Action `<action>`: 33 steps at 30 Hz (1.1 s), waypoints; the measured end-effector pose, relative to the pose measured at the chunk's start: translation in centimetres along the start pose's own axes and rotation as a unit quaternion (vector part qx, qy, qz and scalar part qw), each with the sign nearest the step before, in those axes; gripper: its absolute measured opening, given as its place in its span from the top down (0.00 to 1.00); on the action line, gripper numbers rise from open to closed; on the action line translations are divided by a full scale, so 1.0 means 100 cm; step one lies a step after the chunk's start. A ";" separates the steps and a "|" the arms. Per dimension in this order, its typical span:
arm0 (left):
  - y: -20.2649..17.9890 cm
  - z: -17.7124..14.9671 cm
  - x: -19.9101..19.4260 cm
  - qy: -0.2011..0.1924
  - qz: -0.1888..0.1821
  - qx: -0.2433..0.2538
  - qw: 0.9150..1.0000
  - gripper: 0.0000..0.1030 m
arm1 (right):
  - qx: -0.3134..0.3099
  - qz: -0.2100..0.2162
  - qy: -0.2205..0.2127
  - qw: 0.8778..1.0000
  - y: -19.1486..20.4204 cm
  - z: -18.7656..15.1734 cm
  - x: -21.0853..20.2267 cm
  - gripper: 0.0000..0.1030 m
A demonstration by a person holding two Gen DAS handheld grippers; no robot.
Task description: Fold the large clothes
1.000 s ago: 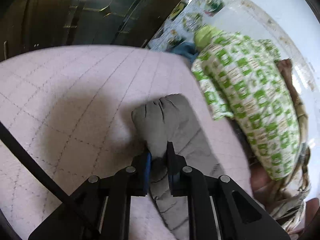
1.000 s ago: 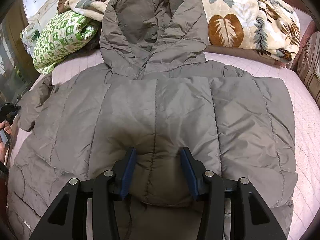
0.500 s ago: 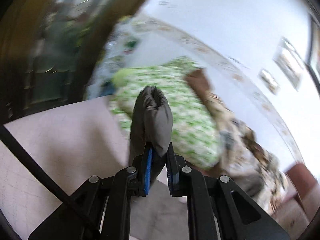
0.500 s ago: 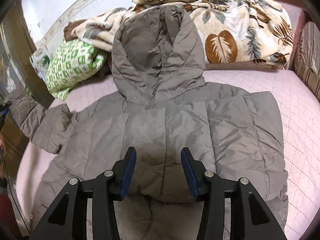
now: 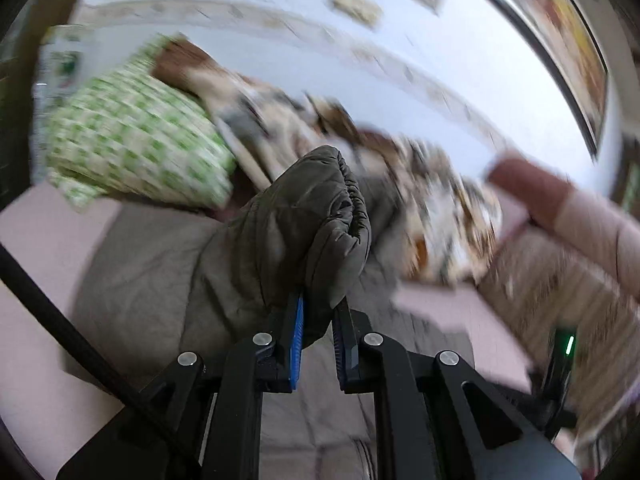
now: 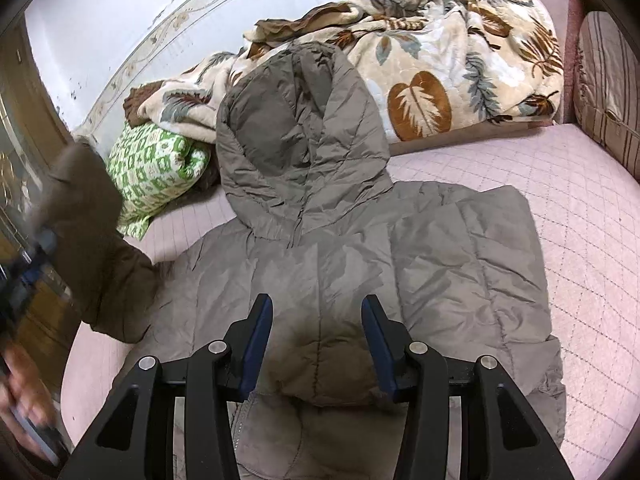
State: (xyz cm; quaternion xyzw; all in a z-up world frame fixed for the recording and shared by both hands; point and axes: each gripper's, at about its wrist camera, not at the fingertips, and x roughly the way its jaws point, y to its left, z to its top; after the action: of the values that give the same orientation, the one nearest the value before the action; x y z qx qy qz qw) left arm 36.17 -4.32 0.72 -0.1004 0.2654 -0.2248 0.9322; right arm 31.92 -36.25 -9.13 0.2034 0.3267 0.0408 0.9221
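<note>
My left gripper [image 5: 318,320] has its fingers clamped on the sleeve cuff [image 5: 320,216], lifted above the jacket [image 6: 360,264] spread on the bed [image 6: 580,200]; right gripper [image 6: 316,344] half-wide, empty over it. 1 sleeve going in, the body and hood unfolded

quilted matt jacket [image 6: 400,264], fleecy blanket [image 6: 440,60]

My puffer jacket [image 6: 360,248] is grey-brown, its sleeve cuff [image 5: 320,216] darker olive. The bed cover [image 6: 580,208] is pale pink with diamond quilting. Behind lie a cream blanket [image 6: 440,64] printed with brown and grey leaves, and a green-and-white patterned pillow [image 6: 156,168]. My tools are black with blue pads [image 5: 297,332].
</note>
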 end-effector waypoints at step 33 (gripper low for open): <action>0.125 -0.029 -0.020 0.000 0.192 -0.080 0.978 0.40 | 0.165 0.192 0.124 0.959 0.023 -0.041 0.097 0.54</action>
State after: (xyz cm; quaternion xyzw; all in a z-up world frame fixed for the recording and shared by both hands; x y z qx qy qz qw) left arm 37.66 7.46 -4.62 -0.1219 0.2973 -0.0196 0.9468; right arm 37.16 -30.72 -16.76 0.4054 0.3950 0.1878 0.8027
